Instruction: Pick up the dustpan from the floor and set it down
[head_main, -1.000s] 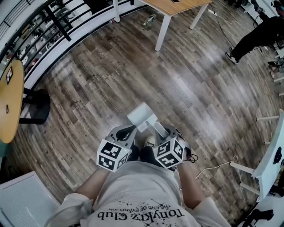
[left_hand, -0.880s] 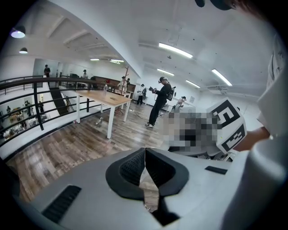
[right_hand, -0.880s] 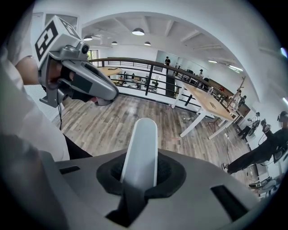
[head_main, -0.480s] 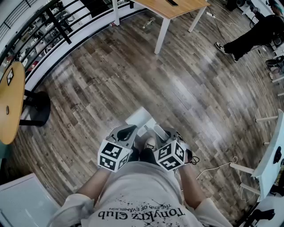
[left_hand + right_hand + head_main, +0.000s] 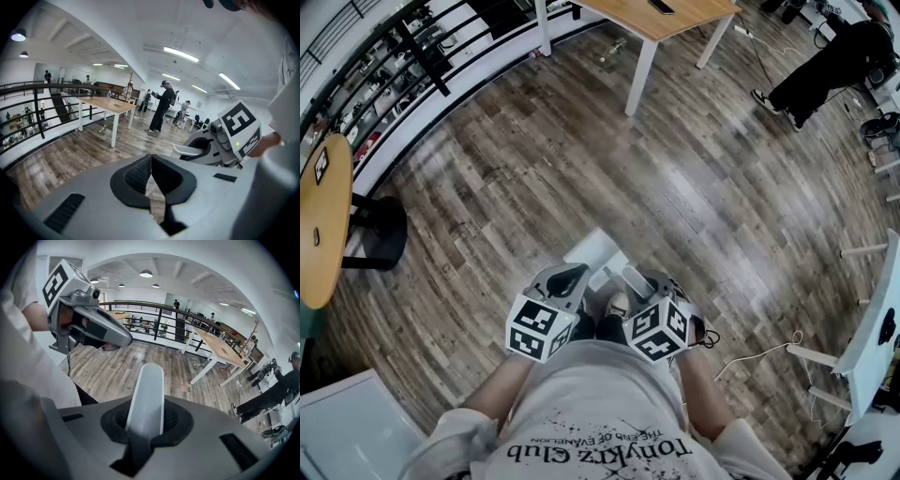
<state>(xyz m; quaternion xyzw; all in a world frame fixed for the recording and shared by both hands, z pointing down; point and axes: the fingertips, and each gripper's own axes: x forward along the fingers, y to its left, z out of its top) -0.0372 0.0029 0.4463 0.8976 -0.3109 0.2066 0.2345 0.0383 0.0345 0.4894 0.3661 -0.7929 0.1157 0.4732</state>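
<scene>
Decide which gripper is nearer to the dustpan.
Right. The right gripper is shut on the handle of the dustpan, so it touches it. The left gripper, jaws together, sits close beside the dustpan, at its left in the head view.

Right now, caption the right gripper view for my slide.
Right gripper clamps the white dustpan handle above the wooden floor.

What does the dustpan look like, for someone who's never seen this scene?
Over the wood plank floor, look just ahead of the person's two grippers. The dustpan is the white scoop there, its long rounded handle clamped in the right gripper. The left gripper beside it holds nothing.
</scene>
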